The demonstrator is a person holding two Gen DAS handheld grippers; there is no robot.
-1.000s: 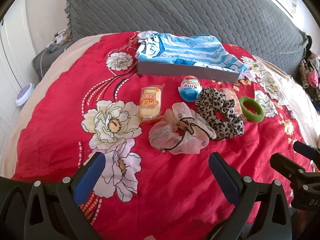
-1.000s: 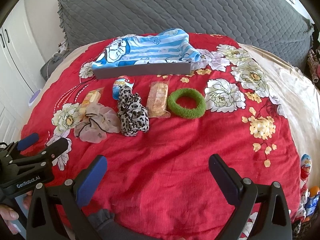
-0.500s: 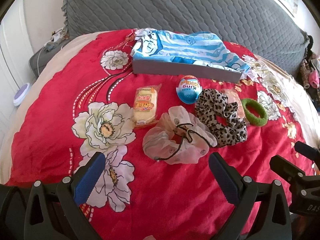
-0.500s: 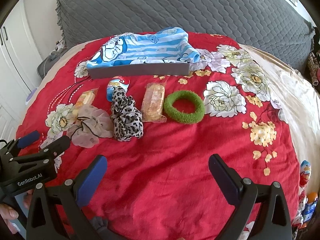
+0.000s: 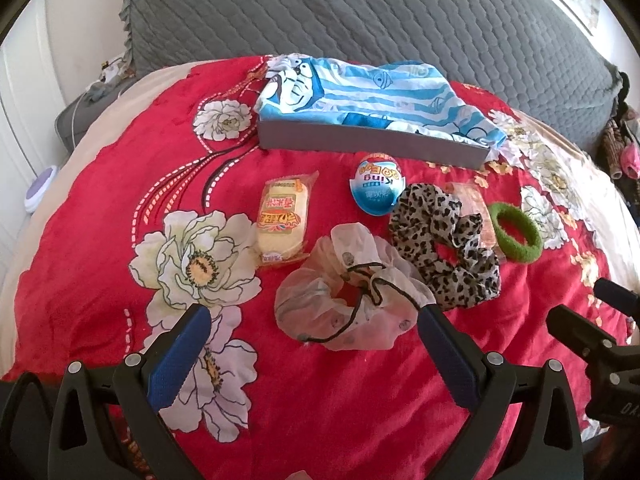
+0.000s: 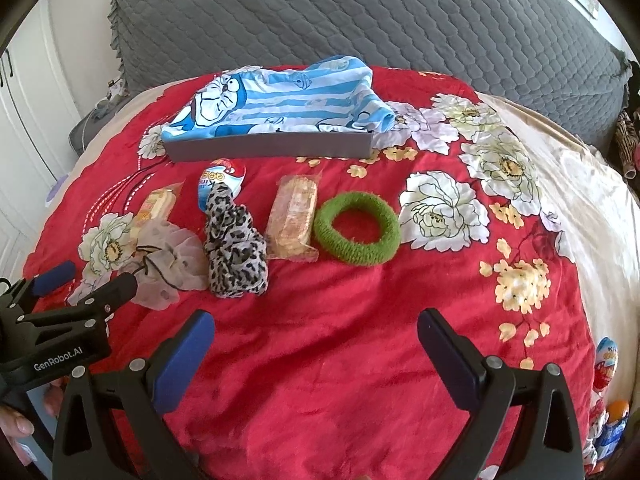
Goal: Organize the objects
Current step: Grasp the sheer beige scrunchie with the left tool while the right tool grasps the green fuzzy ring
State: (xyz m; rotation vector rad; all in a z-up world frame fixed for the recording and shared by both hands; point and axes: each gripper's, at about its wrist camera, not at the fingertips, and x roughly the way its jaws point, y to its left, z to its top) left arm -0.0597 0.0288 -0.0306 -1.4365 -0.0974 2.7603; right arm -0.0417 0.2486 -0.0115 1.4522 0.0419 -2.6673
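Observation:
On the red flowered bedspread lie a sheer beige scrunchie (image 5: 352, 304) with a black cord, a leopard scrunchie (image 5: 444, 244), a green ring scrunchie (image 6: 357, 229), a blue egg-shaped candy (image 5: 375, 184), a yellow wrapped cake (image 5: 282, 216) and a wrapped biscuit pack (image 6: 294, 216). My left gripper (image 5: 310, 330) is open, its fingers either side of the beige scrunchie's near edge. My right gripper (image 6: 314, 336) is open over bare bedspread, well short of the green scrunchie. A grey box (image 5: 372, 140) behind the row holds a blue striped cartoon cloth (image 6: 280, 100).
A grey quilted headboard (image 6: 360, 16) backs the bed. More egg candies (image 6: 606, 364) lie at the bed's right edge. A white cabinet (image 6: 24, 92) stands left of the bed. A hand (image 6: 16, 424) holds the left gripper's grip.
Both grippers have advanced toward the row of objects; the left one has closed in on the beige scrunchie. Both stay open and no object has moved.

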